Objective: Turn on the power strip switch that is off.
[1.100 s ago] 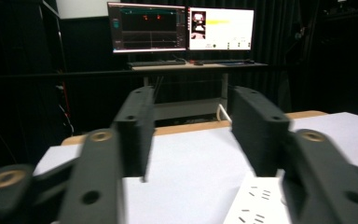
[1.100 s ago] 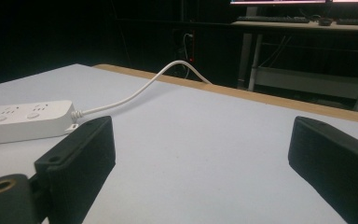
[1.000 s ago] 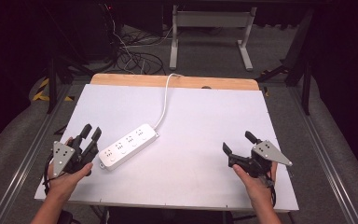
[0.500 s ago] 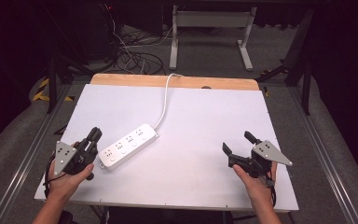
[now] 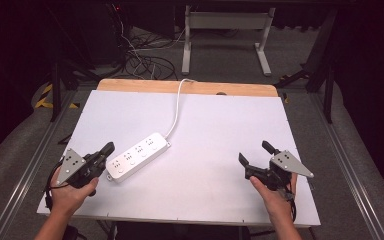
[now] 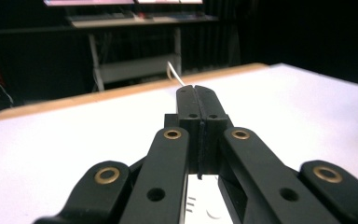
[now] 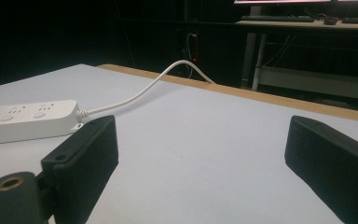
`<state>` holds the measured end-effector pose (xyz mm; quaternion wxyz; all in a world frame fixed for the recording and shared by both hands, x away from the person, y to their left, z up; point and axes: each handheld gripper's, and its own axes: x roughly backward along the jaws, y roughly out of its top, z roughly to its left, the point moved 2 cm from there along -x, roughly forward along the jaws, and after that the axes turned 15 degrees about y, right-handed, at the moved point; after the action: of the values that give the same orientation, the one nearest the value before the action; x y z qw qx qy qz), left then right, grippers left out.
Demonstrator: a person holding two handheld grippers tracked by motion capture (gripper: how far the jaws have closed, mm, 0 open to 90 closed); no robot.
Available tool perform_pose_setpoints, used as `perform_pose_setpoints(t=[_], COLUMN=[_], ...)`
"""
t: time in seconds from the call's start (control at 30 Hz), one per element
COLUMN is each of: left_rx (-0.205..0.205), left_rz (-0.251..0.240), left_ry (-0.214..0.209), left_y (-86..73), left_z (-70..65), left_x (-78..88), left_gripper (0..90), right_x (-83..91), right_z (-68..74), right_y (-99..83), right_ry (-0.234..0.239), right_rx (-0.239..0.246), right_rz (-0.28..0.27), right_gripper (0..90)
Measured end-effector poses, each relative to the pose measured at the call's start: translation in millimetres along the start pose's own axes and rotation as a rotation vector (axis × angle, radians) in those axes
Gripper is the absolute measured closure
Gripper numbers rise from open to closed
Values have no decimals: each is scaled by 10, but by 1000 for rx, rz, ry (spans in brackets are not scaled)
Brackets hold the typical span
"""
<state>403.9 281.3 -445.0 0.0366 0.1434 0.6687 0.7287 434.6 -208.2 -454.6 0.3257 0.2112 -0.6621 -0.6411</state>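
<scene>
Fingers (image 5: 105,150) on the left gripper (image 5: 108,148) pressed tight together in the high view, lower left of frame, pinching nothing. Tip aimed up and right, just beside the near end of the white power strip (image 5: 137,155), no clear contact. Strip lying slantwise left of centre on the white table (image 5: 215,125), with its cable (image 5: 177,107) running up and over the wooden far edge. Over at lower right, right gripper (image 5: 254,152) held in hand, fingers spread, jaws just been narrowing with nothing between them, well apart from the strip.

On to the left gripper view: left gripper (image 6: 196,100) dead centre, both black fingers (image 6: 189,102) flat against each other, seam barely visible. Sliver of white power strip (image 6: 200,207) peeking out under the linkage at bottom centre, so the strip close below and ahead. Bare tabletop and wooden edge beyond.

Now the right gripper view: right gripper (image 7: 205,154) wide across the bottom, one pad (image 7: 91,149) at lower left, the other at far right, only bare table in the gap. Power strip (image 7: 28,119) at middle left, near the left pad yet outside the jaws, cable (image 7: 158,84) arching off towards upper centre.

Judging by all that, very early going: lining up on the strip, nothing gripped yet. Closed left tip looking set for a nudge or a press at the strip's near end. Next move calling for a short, careful advance up and right, tip kept low and square, since a glancing poke would likely just spin the light strip on the smooth surface. Right gripper probably best brought leftwards to steady the cable end.
</scene>
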Motion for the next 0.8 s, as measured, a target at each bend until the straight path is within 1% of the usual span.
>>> perform_pose_setpoints(t=[0.03,0.07,0.1,0.17,0.2,0.23,0.27,0.3,0.33,0.37,0.4,0.47,0.5,0.57,0.67,0.7,0.77,0.8], left_rx=[0,-2,-2,2,-5,-8,-8,-14,-2,-2,-3,-26,-30,-53,-102,-121,-137,-155], left_rz=[0,32,32,48,55,73,73,84,115,115,130,147,158,187,223,243,287,308], left_ry=[0,-19,-19,-36,-37,-51,-51,-53,-75,-75,-81,-79,-84,-86,-110,-115,-131,-132], left_y=[0,48,48,101,120,147,147,159,188,188,204,238,255,291,345,363,397,408], left_z=[0,-30,-30,-63,-82,-122,-122,-142,-182,-182,-198,-241,-268,-334,-465,-508,-573,-594], left_x=[0,-51,-51,-92,-110,-147,-147,-175,-237,-237,-272,-342,-375,-441,-548,-592,-697,-759], left_gripper=[900,900,900,900,900,900,900,900,900,900,900,900,900,900,900,900,900,900], right_x=[1,0,0,7,11,14,16,16,18,18,18,18,16,3,-5,-9,-16,-18], right_z=[-1,-1,-1,4,8,11,13,13,12,10,11,12,12,30,47,56,61,56], right_y=[0,0,0,4,8,11,10,10,8,8,10,12,15,19,25,28,31,33], right_ry=[-1,-3,-3,-6,-5,-5,-3,-3,-2,-1,-2,1,3,17,26,28,30,32], right_rx=[0,-2,-2,-3,0,3,4,4,0,-2,-5,-5,-3,-1,7,8,11,12], right_rz=[0,1,1,2,0,-2,-2,-2,-3,-5,-5,-6,-6,-5,-3,-1,1,0], right_gripper=[99,99,99,101,103,104,105,105,106,108,110,112,113,115,118,120,121,122])
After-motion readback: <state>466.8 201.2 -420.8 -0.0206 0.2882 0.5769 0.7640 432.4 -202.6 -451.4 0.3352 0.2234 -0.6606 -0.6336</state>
